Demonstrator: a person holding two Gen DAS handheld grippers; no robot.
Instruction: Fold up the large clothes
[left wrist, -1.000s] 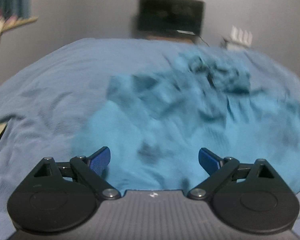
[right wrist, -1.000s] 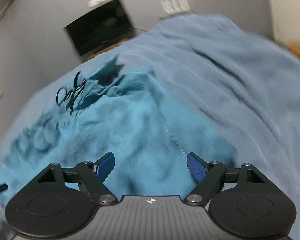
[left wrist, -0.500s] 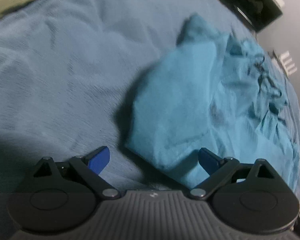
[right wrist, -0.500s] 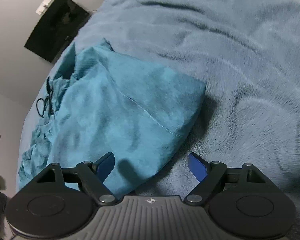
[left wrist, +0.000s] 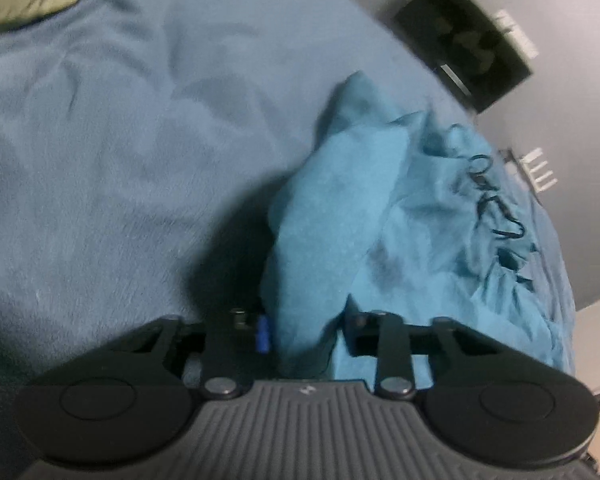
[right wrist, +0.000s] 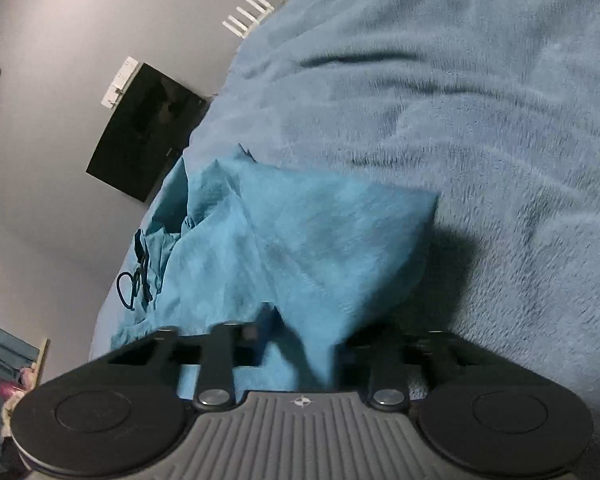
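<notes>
Garment [left wrist: 340, 200] teal, crumpled on blue blanket [left wrist: 120, 140]. My left gripper [left wrist: 304, 328] closing, cloth corner between jaws; right gripper [right wrist: 300, 340] likewise, pads apparently pinching, blurred.

Both grippers closing on cloth

The left gripper [left wrist: 304, 332] and the right gripper [right wrist: 300, 340] point downward, jaws closing (nearly together) with a fold of cloth between them.

I see a fuzzy pale-blue blanket [left wrist: 120, 140] spread over the bed, a dark flat rectangular screen [right wrist: 144, 132] on the far grey wall [right wrist: 52, 60], and an olive-tan pillow corner [left wrist: 16, 8] far left.
</notes>
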